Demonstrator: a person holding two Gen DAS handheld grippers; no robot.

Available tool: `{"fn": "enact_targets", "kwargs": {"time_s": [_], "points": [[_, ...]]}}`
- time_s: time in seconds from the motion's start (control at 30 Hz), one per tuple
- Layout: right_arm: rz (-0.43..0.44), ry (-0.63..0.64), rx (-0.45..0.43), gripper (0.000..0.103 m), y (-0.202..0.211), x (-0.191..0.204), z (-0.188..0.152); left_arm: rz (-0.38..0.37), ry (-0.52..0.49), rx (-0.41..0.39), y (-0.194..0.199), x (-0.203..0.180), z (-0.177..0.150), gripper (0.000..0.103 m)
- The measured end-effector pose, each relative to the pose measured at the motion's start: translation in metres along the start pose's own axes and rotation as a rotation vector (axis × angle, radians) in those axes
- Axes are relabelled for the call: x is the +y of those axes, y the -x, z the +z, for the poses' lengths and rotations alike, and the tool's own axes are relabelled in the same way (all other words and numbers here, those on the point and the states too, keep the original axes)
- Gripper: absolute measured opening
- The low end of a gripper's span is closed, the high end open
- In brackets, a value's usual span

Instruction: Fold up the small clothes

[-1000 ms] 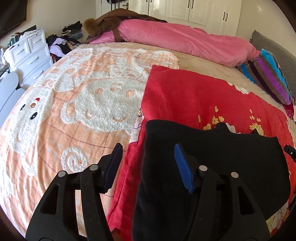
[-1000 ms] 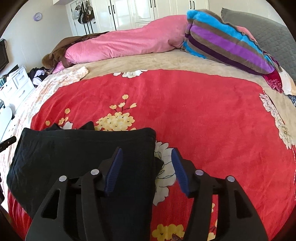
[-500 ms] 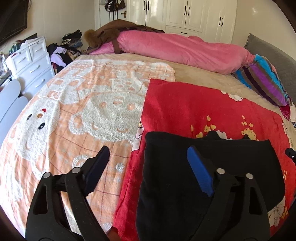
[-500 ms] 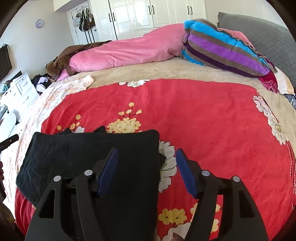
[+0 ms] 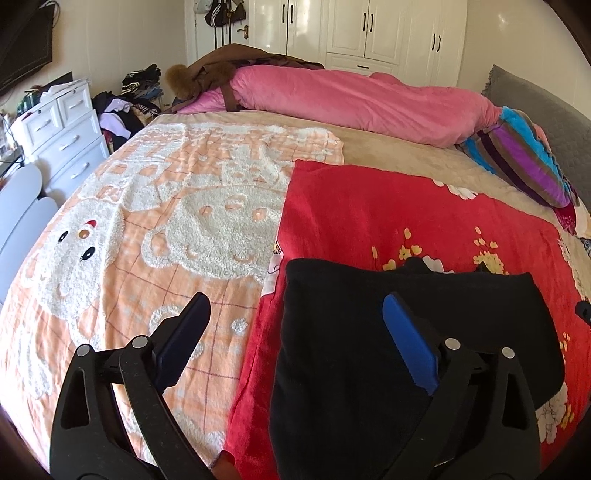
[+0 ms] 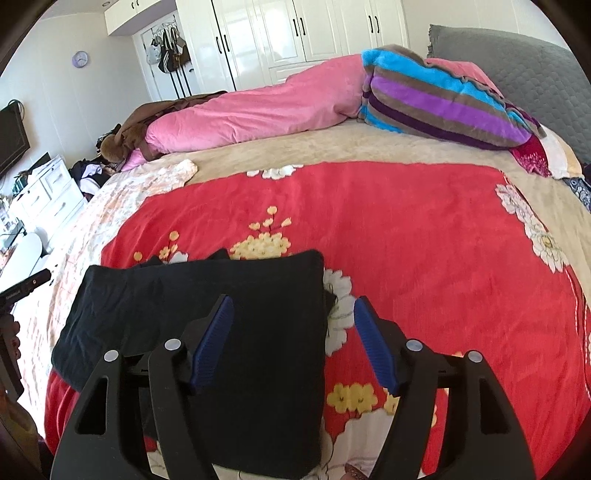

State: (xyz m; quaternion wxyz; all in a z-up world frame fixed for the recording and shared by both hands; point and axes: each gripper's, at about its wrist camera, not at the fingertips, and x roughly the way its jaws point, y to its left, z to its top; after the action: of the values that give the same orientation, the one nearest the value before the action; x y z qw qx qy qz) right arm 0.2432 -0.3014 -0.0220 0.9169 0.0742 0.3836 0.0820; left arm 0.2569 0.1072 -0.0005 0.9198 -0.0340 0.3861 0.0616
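Bedroom with white wardrobe doors (image 5: 376, 29) behind a wide bed (image 6: 369, 144); rolled pink duvet (image 5: 354, 99) and striped pillow (image 6: 439, 103) along its far side. Peach teddy blanket (image 5: 147, 206) covers the bed's left part, red floral blanket (image 6: 406, 240) the right. Folded black garment (image 5: 388, 350) lies flat on the red blanket's near left part, close to the seam with the peach one. Left gripper (image 5: 295, 332) hovers over the garment's left edge, jaws spread wide, just been opening, nothing pinched between them. Right gripper (image 6: 293, 332) hovers over the garment's right edge, jaws released too, just been opening, pads clear of the cloth. White drawer unit (image 5: 62, 129) stands at far left beside a clothes pile (image 5: 125, 110).
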Motion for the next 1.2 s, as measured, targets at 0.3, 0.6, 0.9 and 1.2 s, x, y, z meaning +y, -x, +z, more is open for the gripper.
{"fn": "enact_targets", "kwargs": {"time_s": [0.3, 0.6, 0.9, 1.2], "points": [[0.037, 0.023, 0.151, 0.067, -0.02, 0.022, -0.04, 0.018, -0.122, 0.102, -0.021, -0.03, -0.04, 0.09], [-0.006, 0.049, 0.282, 0.067, -0.046, 0.026, -0.067, 0.026, -0.158, 0.245, -0.057, -0.032, -0.066, 0.093], [-0.011, 0.029, 0.176, 0.076, -0.016, 0.031, -0.059, -0.019, -0.112, 0.18, -0.034, -0.025, -0.052, 0.093], [-0.004, 0.049, 0.031, 0.093, 0.023, 0.05, -0.049, -0.048, -0.084, 0.146, -0.018, -0.017, -0.038, 0.093]]}}
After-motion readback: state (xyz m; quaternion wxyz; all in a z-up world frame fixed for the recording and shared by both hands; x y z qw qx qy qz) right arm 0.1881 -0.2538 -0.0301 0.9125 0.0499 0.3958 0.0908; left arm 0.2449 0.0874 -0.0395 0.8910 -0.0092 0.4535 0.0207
